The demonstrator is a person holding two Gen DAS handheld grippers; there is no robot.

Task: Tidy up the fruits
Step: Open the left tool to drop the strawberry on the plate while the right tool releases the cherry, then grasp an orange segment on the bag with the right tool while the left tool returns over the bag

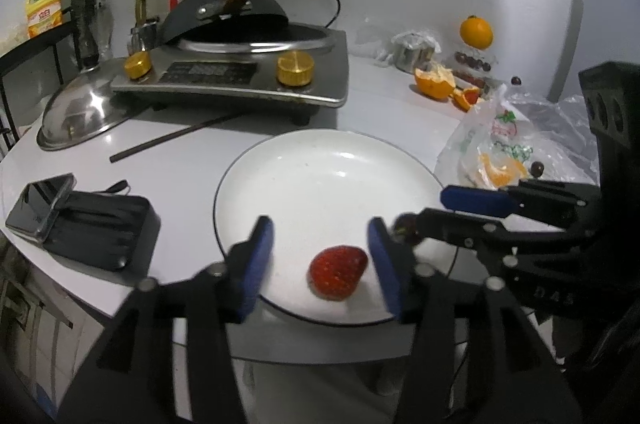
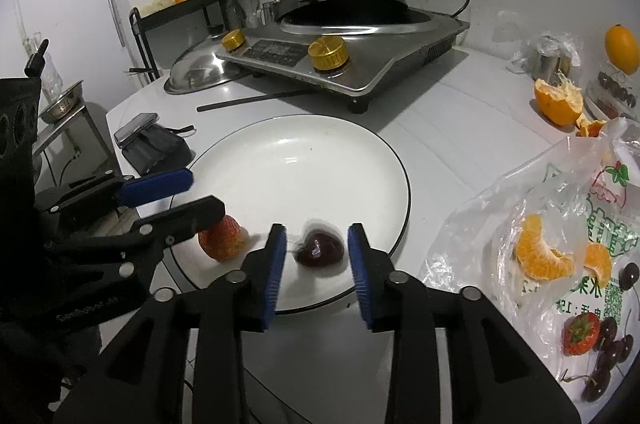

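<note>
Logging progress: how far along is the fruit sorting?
Done: a red strawberry and a dark cherry lie on the white round plate. In hand: nothing; left gripper and right gripper stand open around them. Left: orange segments, another strawberry and more cherries on the clear plastic bag.

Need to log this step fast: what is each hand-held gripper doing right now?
Left hand-held gripper: open, strawberry between the pads, not gripped.
Right hand-held gripper: open, cherry between the pads, not gripped.

White plate (image 2: pixel 320 159) bare across its far half, strawberry (image 1: pixel 338 272) and cherry (image 2: pixel 320 248) crowding near rim, plastic bag (image 2: pixel 560 207) blocking the right side
</note>
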